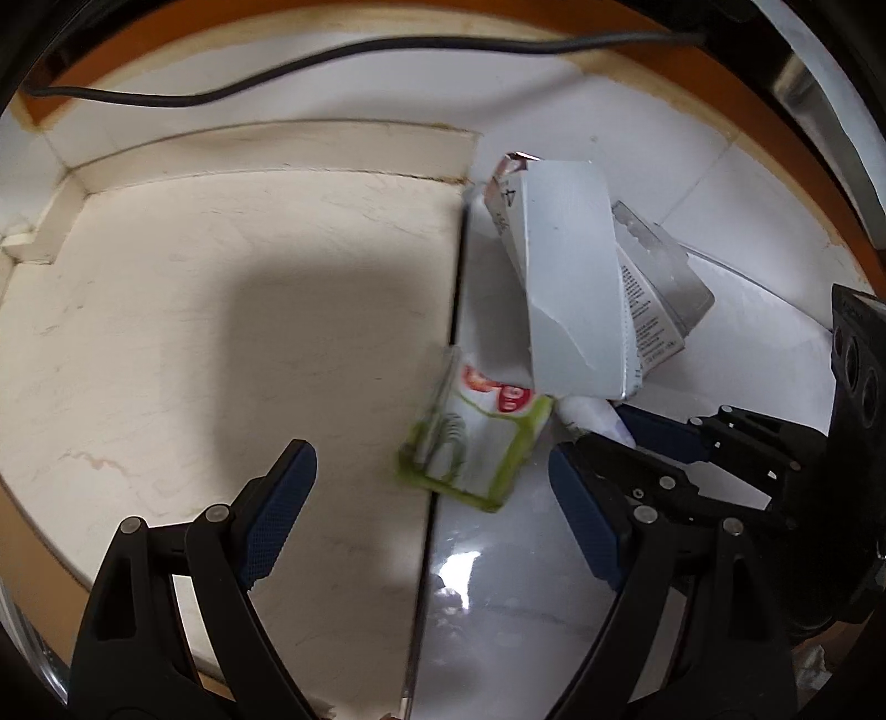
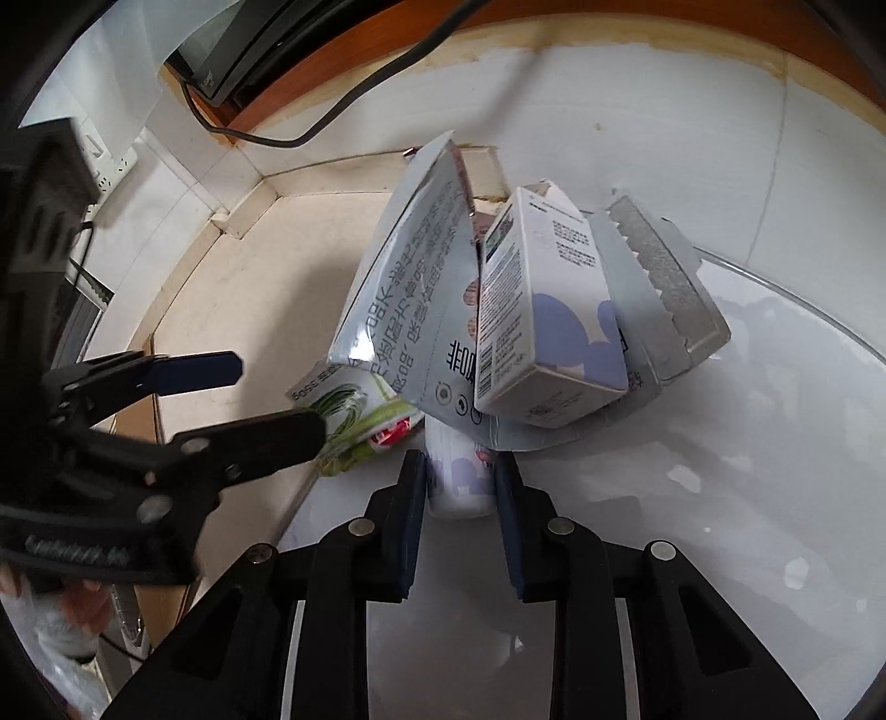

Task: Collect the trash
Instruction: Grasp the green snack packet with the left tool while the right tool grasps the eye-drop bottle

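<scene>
A pile of trash lies on the white surface [image 2: 747, 471]: a flattened grey carton [image 2: 410, 288], a white and purple box [image 2: 542, 310] and a grey serrated box [image 2: 664, 288]. A green and white carton [image 1: 476, 443] lies at the seam, also in the right wrist view [image 2: 354, 415]. My right gripper [image 2: 459, 476] is shut on a small white and purple bottle [image 2: 459, 476] under the pile. My left gripper [image 1: 432, 476] is open, just short of the green carton, and shows in the right wrist view [image 2: 277, 399]. The grey carton also shows in the left wrist view [image 1: 570, 277].
A cream stone counter [image 1: 221, 332] meets the white surface at a dark seam [image 1: 443, 443]. A black cable [image 1: 332, 61] runs along the back wall. A power strip [image 2: 105, 155] and a dark appliance [image 2: 232, 50] are at the far left.
</scene>
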Demonstrator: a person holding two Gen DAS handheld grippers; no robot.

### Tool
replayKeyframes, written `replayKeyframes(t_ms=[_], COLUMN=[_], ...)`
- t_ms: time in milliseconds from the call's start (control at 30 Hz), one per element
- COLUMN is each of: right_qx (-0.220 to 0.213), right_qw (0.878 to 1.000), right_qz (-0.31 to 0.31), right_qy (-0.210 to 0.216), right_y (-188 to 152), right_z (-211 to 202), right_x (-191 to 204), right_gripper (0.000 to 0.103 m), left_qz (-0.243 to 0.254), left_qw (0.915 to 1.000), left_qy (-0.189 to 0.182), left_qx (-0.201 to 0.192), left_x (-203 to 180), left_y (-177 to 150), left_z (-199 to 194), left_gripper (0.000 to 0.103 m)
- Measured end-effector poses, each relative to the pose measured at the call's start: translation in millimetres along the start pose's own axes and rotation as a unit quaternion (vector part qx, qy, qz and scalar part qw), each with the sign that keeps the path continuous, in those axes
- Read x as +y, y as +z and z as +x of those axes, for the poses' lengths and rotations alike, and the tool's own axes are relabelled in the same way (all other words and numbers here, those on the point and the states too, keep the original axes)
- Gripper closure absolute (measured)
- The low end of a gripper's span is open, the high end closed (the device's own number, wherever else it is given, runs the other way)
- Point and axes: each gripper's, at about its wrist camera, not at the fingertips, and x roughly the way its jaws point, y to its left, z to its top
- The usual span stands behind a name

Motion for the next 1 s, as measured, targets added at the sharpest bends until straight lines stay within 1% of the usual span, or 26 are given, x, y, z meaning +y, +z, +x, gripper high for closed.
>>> replayKeyframes(t_ms=[67,133,333,433,500,567,600,633,667,700,767,800,833,867,900,933,1000], right_qx=[0.001,0.001,-0.005,-0.005,-0.006,-0.006,-0.007,-0.007,-0.007,-0.007,-0.008,-0.009,-0.009,-0.009,-0.007,-0.006,-0.007], right_qw=[1.0,1.0,1.0,1.0,1.0,1.0,1.0,1.0,1.0,1.0,1.0,1.0,1.0,1.0,0.999,0.999,0.999], right_qz=[0.002,0.002,0.015,0.02,0.022,0.022,0.022,0.023,0.024,0.024,0.026,0.026,0.027,0.029,0.032,0.033,0.035], right_qy=[0.001,0.0,0.0,0.002,0.005,0.005,0.005,0.005,0.006,0.006,0.005,0.005,0.005,0.006,0.009,0.012,0.014], right_y=[1,-1,-1,-5,-4,-5,-6,-6,-6,-6,-9,-10,-11,-12,-13,-14,-18], right_z=[-1,-6,-12,-14,-14,-13,-13,-13,-13,-13,-15,-15,-16,-17,-17,-17,-20], right_x=[0,-4,-10,-17,-19,-19,-20,-21,-21,-21,-23,-24,-25,-25,-25,-25,-24], right_gripper=[0.078,0.078,0.079,0.079,0.079,0.079,0.079,0.079,0.079,0.079,0.079,0.079,0.079,0.079,0.079,0.079,0.079], left_qz=[0.007,0.021,0.048,0.058,0.06,0.055,0.052,0.051,0.052,0.053,0.055,0.055,0.051,0.048,0.044,0.039,0.025], left_qw=[0.9998,0.9995,0.9985,0.9979,0.9977,0.9977,0.9978,0.9978,0.9976,0.9975,0.9977,0.9981,0.9985,0.9987,0.999,0.9992,0.9997], left_qy=[-0.018,-0.022,-0.003,0.01,0.019,0.024,0.025,0.025,0.027,0.03,0.029,0.02,0.013,0.014,0.011,0.006,-0.003], left_qx=[0.005,0.01,0.027,0.028,0.027,0.032,0.033,0.035,0.037,0.035,0.025,0.018,0.013,0.006,0.002,0.0,-0.004], left_x=[-4,-9,-22,-29,-31,-31,-32,-32,-31,-31,-33,-32,-32,-32,-32,-31,-30], left_y=[0,1,2,6,8,10,11,12,14,16,16,12,11,10,8,6,-1], left_z=[2,5,19,25,27,30,31,33,35,36,34,30,27,23,21,19,14], left_gripper=[0.019,0.019,0.019,0.019,0.019,0.022,0.03,0.04,0.044,0.046,0.054,0.068,0.073,0.076,0.083,0.087,0.09])
